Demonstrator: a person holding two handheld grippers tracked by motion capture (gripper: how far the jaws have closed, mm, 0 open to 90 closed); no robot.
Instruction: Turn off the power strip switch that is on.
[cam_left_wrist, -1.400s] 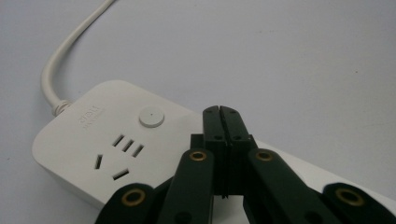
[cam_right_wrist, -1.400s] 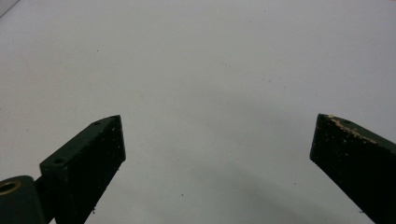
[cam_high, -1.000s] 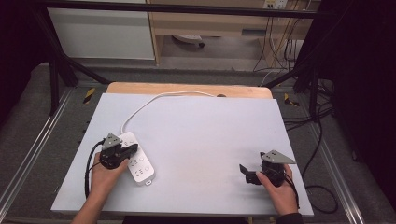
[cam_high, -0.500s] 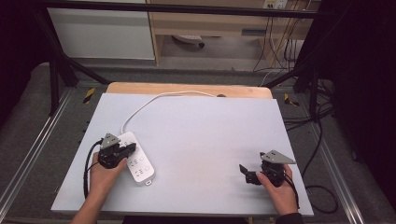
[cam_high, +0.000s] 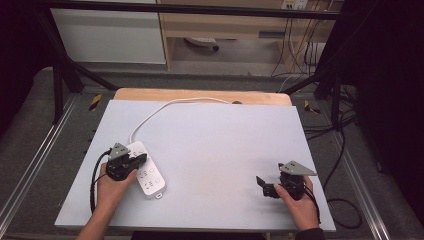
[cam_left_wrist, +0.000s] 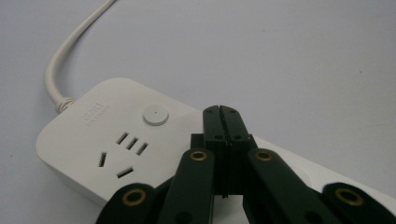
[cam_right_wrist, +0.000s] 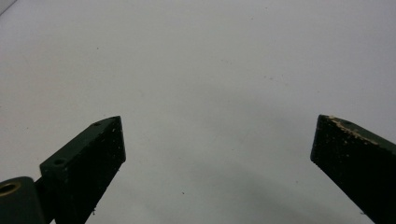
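At the near left of the table (cam_high: 210, 145), my left gripper (cam_left_wrist: 224, 112) rested with its jaws pressed together and nothing between them, the closed tips lying over the white power strip (cam_high: 146, 172) just short of its round button (cam_left_wrist: 155, 115). The strip lay flat near the table's left edge, one socket group (cam_left_wrist: 123, 151) showing beside the jaws. Off to the near right, my right gripper (cam_high: 262, 184) sat well apart from the strip, its jaws spread wide over bare table and holding nothing. I judged the step in hand to be pressing the switch with the closed tips; the next move called for a short push forward and down onto the button. Farther back, the strip's white cord (cam_high: 165, 106) curved away toward the wooden far edge (cam_high: 200, 95).
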